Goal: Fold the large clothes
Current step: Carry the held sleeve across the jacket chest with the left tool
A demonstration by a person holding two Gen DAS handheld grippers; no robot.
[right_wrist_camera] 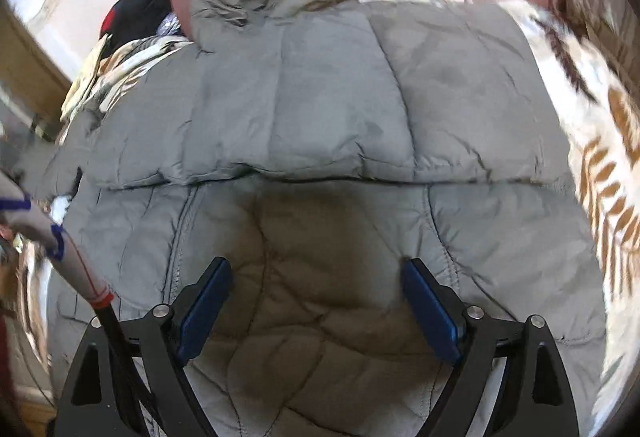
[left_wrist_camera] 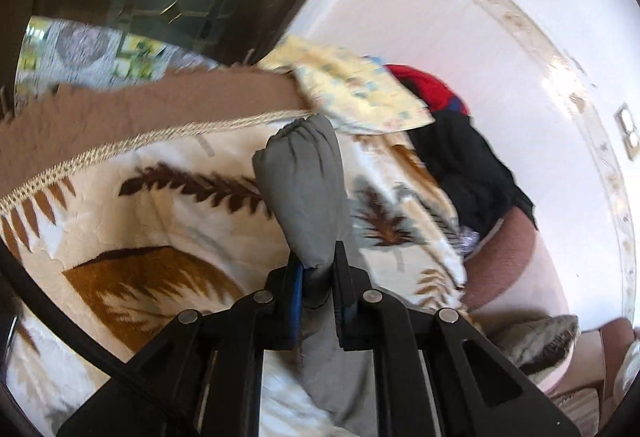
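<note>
A home bedroom: a leaf-print blanket (left_wrist_camera: 152,205) covers a bed, a pale patterned pillow (left_wrist_camera: 360,93) lies at its far edge beside heaped clothes (left_wrist_camera: 460,141), against a white wall (left_wrist_camera: 460,17) bearing a light switch (left_wrist_camera: 627,131).

No readable text, label, brand, number or sign shows in either view.

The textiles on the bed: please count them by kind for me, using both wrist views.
Grey quilted puffer jacket with a hood: 1
Cream blanket with a brown leaf print: 1
Pale yellow patterned cloth: 1
Heap of black and red clothes: 1, pieces inside cannot be told apart
Total: 4
</note>
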